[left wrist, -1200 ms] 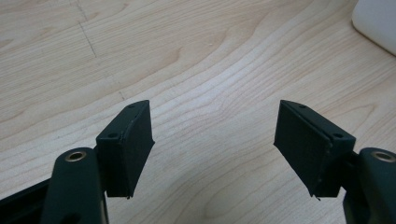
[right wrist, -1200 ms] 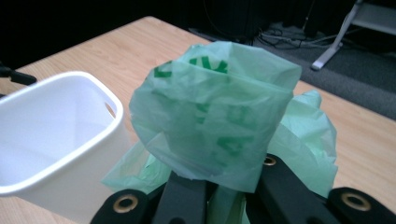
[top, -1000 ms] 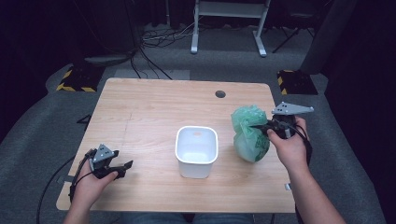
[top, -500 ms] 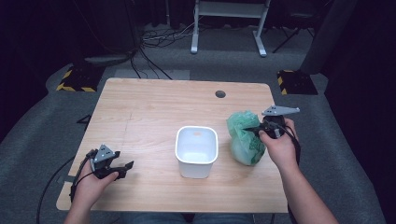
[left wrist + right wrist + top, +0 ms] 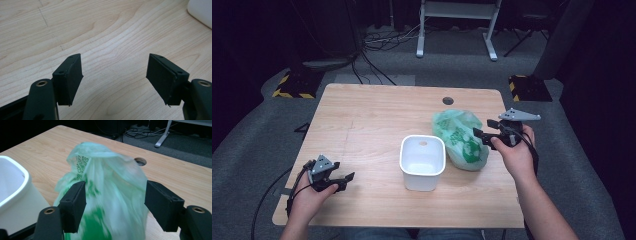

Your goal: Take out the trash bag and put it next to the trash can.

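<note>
Right gripper (image 5: 115, 195) straddles the blurred green bag (image 5: 107, 192), jaws apart, apparently ungripped; left gripper (image 5: 115, 77) gapes empty

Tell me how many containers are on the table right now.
1: a white tub near the table's middle, just left of the green plastic bag. The bag could hide something small behind it.

Green print marks the translucent green plastic bag (image 5: 105, 195); its small lettering near the top is too blurred to read.
</note>
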Action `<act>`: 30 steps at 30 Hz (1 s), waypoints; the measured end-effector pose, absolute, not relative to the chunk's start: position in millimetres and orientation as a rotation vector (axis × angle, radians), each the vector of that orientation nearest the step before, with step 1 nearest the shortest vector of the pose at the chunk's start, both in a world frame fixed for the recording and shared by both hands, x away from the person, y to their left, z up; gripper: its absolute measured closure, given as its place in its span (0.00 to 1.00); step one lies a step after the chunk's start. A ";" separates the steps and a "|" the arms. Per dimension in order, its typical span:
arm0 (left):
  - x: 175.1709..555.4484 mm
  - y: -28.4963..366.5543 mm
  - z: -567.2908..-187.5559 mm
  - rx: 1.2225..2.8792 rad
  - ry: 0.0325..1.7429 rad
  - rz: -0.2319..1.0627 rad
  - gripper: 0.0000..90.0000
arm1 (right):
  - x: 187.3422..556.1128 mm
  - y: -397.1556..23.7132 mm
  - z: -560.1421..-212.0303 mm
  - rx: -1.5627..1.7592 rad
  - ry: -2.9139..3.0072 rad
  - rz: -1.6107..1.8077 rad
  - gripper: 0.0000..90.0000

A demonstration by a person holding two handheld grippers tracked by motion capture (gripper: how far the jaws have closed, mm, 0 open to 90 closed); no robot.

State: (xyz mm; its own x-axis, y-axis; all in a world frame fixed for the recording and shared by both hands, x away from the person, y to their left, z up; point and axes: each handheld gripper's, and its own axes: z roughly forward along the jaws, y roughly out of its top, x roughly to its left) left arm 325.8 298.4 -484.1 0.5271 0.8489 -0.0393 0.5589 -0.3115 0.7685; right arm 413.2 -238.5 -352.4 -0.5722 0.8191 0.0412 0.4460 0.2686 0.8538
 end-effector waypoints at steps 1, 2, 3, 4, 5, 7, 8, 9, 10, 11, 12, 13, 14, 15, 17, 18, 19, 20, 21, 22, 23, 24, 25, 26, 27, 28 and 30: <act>325.6 298.0 -483.8 2.010 1.143 0.493 0.32 | 412.0 -239.6 -352.7 1.147 2.135 1.233 0.37; 325.3 297.5 -483.6 2.009 1.143 0.486 0.32 | 410.9 -240.8 -353.4 1.149 2.136 1.234 0.37; 325.2 297.5 -483.0 2.011 1.140 0.484 0.32 | 410.1 -242.0 -354.5 1.148 2.139 1.232 0.37; 324.9 297.5 -482.6 2.009 1.141 0.485 0.32 | 409.3 -243.2 -355.7 1.149 2.142 1.233 0.37; 324.7 297.9 -482.1 2.008 1.139 0.493 0.32 | 408.5 -244.7 -356.8 1.151 2.143 1.232 0.37; 323.6 298.6 -481.5 2.005 1.139 0.491 0.32 | 406.6 -248.3 -358.7 1.156 2.142 1.234 0.37; 322.9 298.9 -481.5 2.001 1.142 0.491 0.32 | 405.4 -250.2 -359.6 1.158 2.139 1.235 0.37; 322.4 300.2 -480.8 2.006 1.140 0.493 0.32 | 403.8 -252.1 -360.5 1.160 2.138 1.237 0.37; 321.9 300.9 -480.9 2.000 1.144 0.498 0.32 | 402.1 -254.2 -361.3 1.161 2.136 1.237 0.37; 321.3 302.1 -480.5 1.998 1.147 0.495 0.32 | 400.3 -256.4 -362.3 1.163 2.134 1.239 0.37; 321.0 303.6 -480.3 2.000 1.145 0.505 0.32 | 398.6 -258.6 -363.3 1.162 2.132 1.237 0.37; 320.3 304.1 -480.5 1.993 1.151 0.502 0.32 | 396.8 -261.0 -364.4 1.165 2.131 1.235 0.37; 319.8 305.2 -480.3 1.995 1.154 0.502 0.32 | 395.0 -263.5 -365.8 1.167 2.132 1.231 0.37; 319.6 305.9 -480.1 1.991 1.157 0.503 0.32 | 393.4 -265.9 -367.6 1.169 2.133 1.227 0.37; 319.7 307.8 -479.5 1.993 1.157 0.511 0.32 | 390.1 -271.0 -371.6 1.177 2.134 1.215 0.37; 319.5 307.8 -479.6 1.986 1.164 0.506 0.32 | 388.5 -273.5 -373.9 1.184 2.135 1.211 0.37; 319.7 308.4 -479.6 1.987 1.164 0.510 0.32 | 386.9 -275.9 -376.3 1.191 2.135 1.208 0.37; 319.6 308.7 -479.5 1.987 1.166 0.505 0.32 | 385.6 -278.4 -379.1 1.197 2.136 1.205 0.37; 319.8 309.3 -479.6 1.991 1.164 0.506 0.32 | 384.6 -280.9 -382.0 1.200 2.139 1.197 0.37; 319.8 309.8 -479.7 1.994 1.164 0.507 0.32 | 383.6 -283.3 -384.8 1.207 2.141 1.190 0.37; 319.6 309.8 -479.9 1.993 1.169 0.508 0.31 | 382.7 -285.8 -387.7 1.216 2.141 1.188 0.37; 319.5 310.0 -480.1 1.994 1.172 0.510 0.31 | 382.0 -288.3 -390.6 1.224 2.142 1.182 0.36; 319.4 310.2 -480.3 1.993 1.173 0.509 0.31 | 381.3 -290.5 -393.4 1.232 2.143 1.180 0.36; 319.3 310.7 -480.5 1.995 1.172 0.508 0.31 | 380.5 -292.6 -396.2 1.239 2.143 1.176 0.36; 319.1 311.1 -480.6 1.995 1.174 0.507 0.31 | 379.6 -294.4 -398.8 1.250 2.144 1.172 0.36; 319.0 311.7 -480.6 1.997 1.175 0.506 0.31 | 378.7 -296.2 -401.5 1.255 2.147 1.171 0.36; 318.5 312.6 -480.7 1.996 1.184 0.497 0.31 | 376.9 -299.1 -406.9 1.266 2.155 1.163 0.35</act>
State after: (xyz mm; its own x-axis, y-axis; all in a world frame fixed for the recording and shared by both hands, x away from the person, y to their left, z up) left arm 318.5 312.6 -480.7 0.4965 0.8669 -0.0435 0.5760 -0.2915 0.7637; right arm 376.9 -299.1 -406.9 -0.5204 0.8503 0.0793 0.5332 0.2509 0.8080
